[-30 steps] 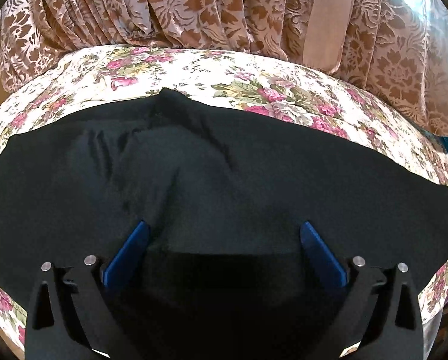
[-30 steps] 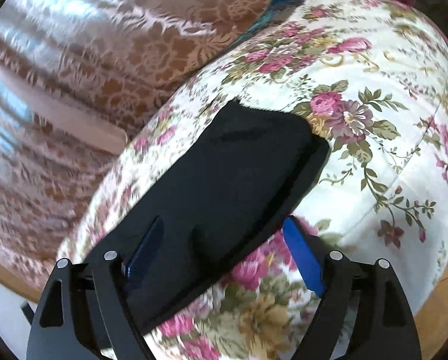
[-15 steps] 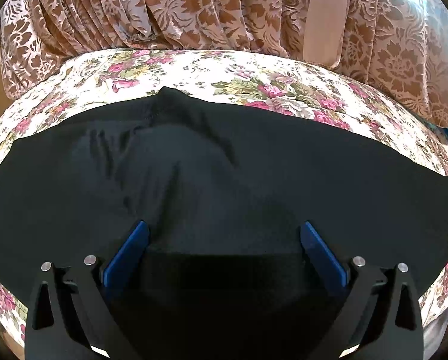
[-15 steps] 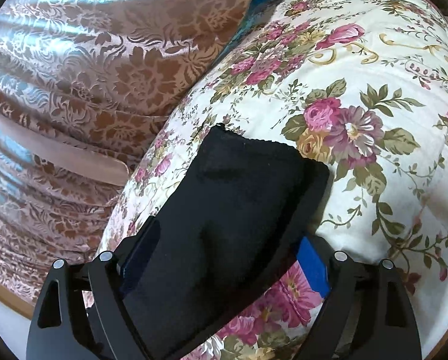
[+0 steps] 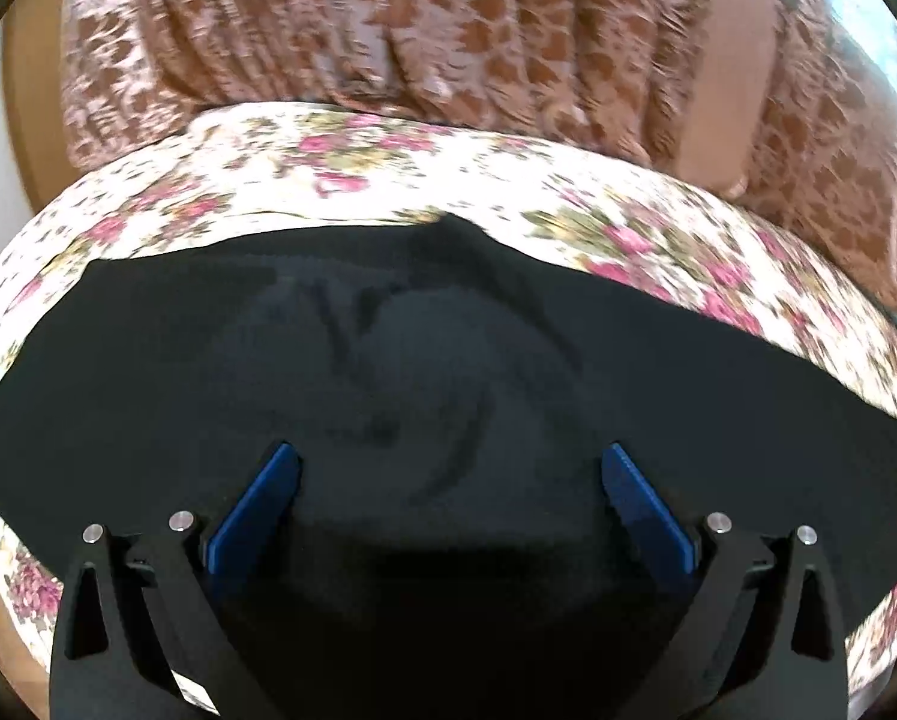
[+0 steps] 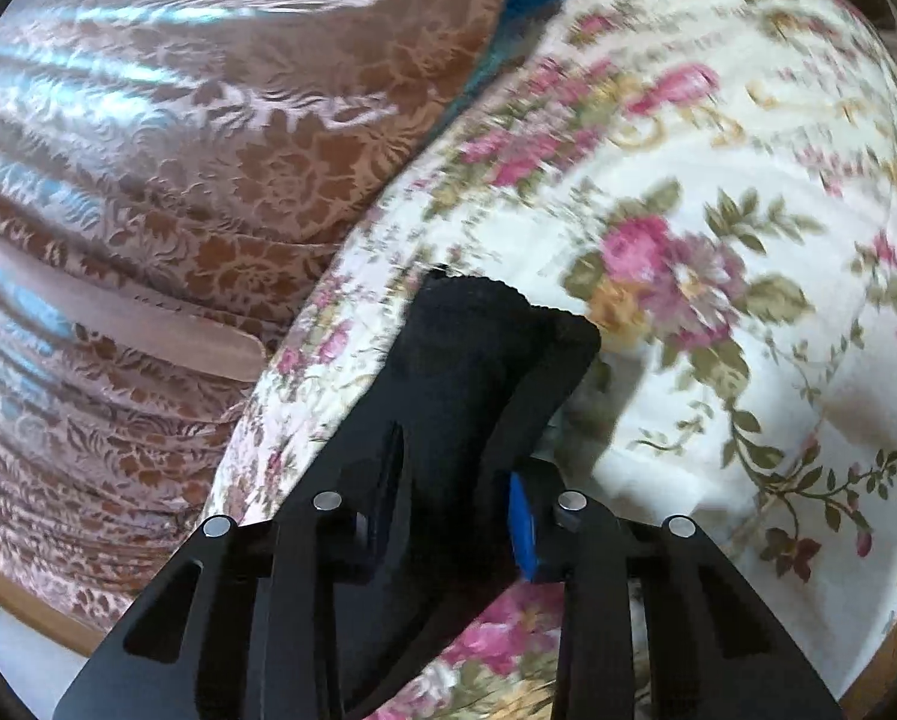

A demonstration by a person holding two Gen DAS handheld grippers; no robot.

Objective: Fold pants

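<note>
Black pants (image 5: 448,360) lie flat on the flowery bed (image 5: 388,180), the left claw (image 5: 448,474) wide above them, the right claw (image 6: 448,480) closing on one end, which could slip out.

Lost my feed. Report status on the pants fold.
Right gripper closing on pants end. Left gripper open over pants' middle. Pants flat on floral bedspread. Nothing in the way.

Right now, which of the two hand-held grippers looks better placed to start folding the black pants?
Right. The right gripper is closing, with the end of the pants between its fingers, ready to lift. The left gripper stands wide open over the flat middle, gripping nothing.
</note>
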